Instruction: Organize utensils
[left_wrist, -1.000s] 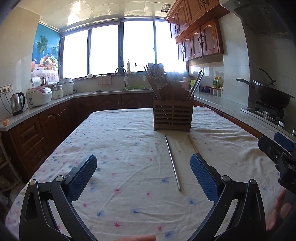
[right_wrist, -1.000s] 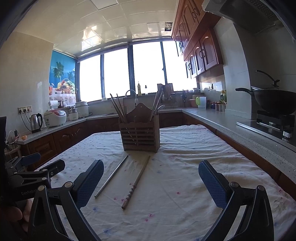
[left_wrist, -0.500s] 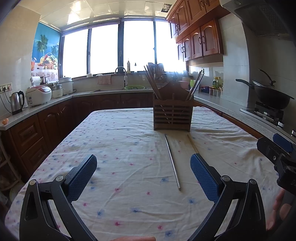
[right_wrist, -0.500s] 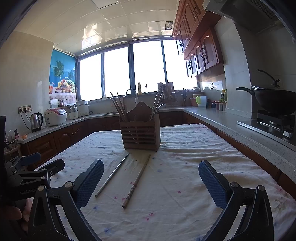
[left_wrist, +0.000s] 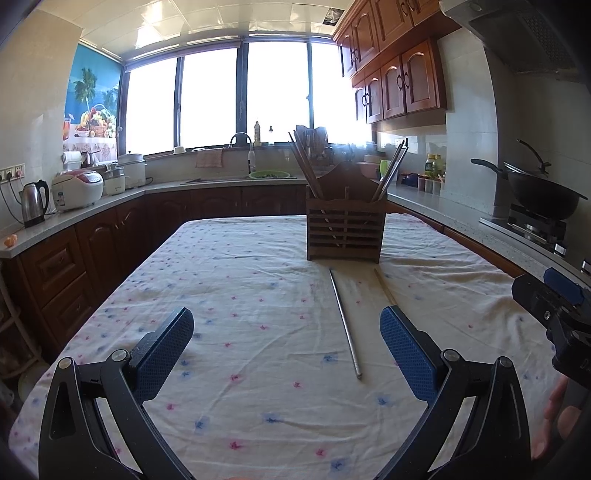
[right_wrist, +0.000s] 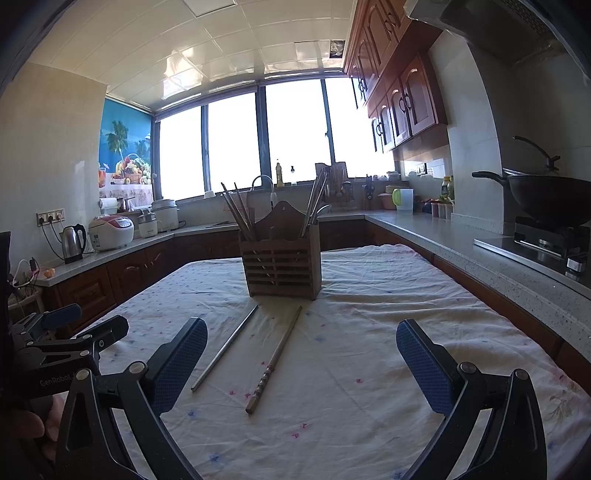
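A wooden slatted utensil holder (left_wrist: 344, 230) (right_wrist: 281, 260) stands upright on the table, with chopsticks leaning in its left and right compartments. A metal chopstick (left_wrist: 345, 323) (right_wrist: 226, 346) and a wooden chopstick (right_wrist: 275, 358) (left_wrist: 384, 286) lie on the flowered tablecloth (left_wrist: 258, 295) in front of it. My left gripper (left_wrist: 286, 354) is open and empty, above the cloth short of the metal chopstick's near end. My right gripper (right_wrist: 301, 365) is open and empty, with the wooden chopstick's near end between its fingers' line.
Counters wrap around the table: kettle (left_wrist: 33, 203) and rice cooker (left_wrist: 77, 190) at left, sink (left_wrist: 240, 177) at the back, a wok (left_wrist: 543, 194) on the stove at right. The other gripper shows at each view's edge.
Both grippers have crept slightly forward toward the chopsticks; the right view has tilted down a little. Both stay open.
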